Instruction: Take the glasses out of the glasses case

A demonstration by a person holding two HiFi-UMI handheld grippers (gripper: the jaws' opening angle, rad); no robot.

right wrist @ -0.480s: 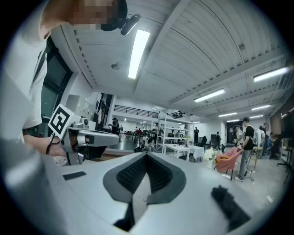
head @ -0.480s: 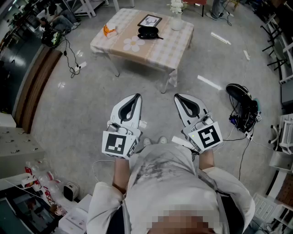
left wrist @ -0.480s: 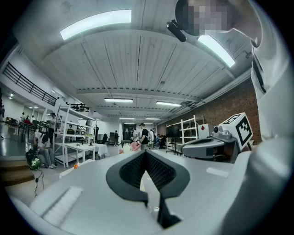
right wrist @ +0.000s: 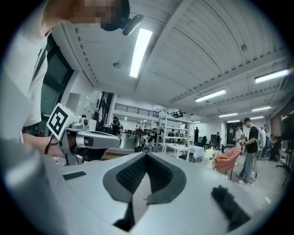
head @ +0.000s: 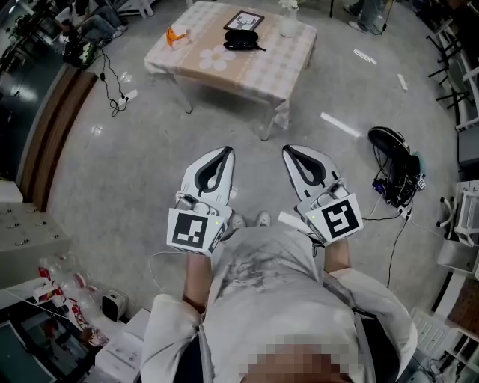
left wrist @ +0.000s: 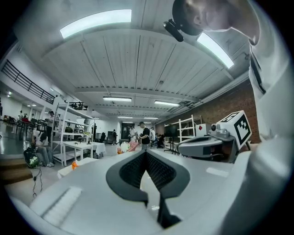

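While standing well short of the work, holds left hand-held gripper [head: 225, 152] and right hand-held gripper [head: 289, 150] close before the chest, elbows bent, tips angled toward each other. Keeps both pairs of jaws pressed together on nothing, seemingly a carrying pose with nothing in reach. Far across the floor [head: 135, 149], finds the dark glasses case [head: 242, 42] lying on the checked bench [head: 217, 71].

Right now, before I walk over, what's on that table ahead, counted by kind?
Black glasses case: 1
Picture frame: 1
White vase: 1
Small orange thing: 1
Total: 4 on the table. The daisy shape may be print on the cloth, so it is not counted.
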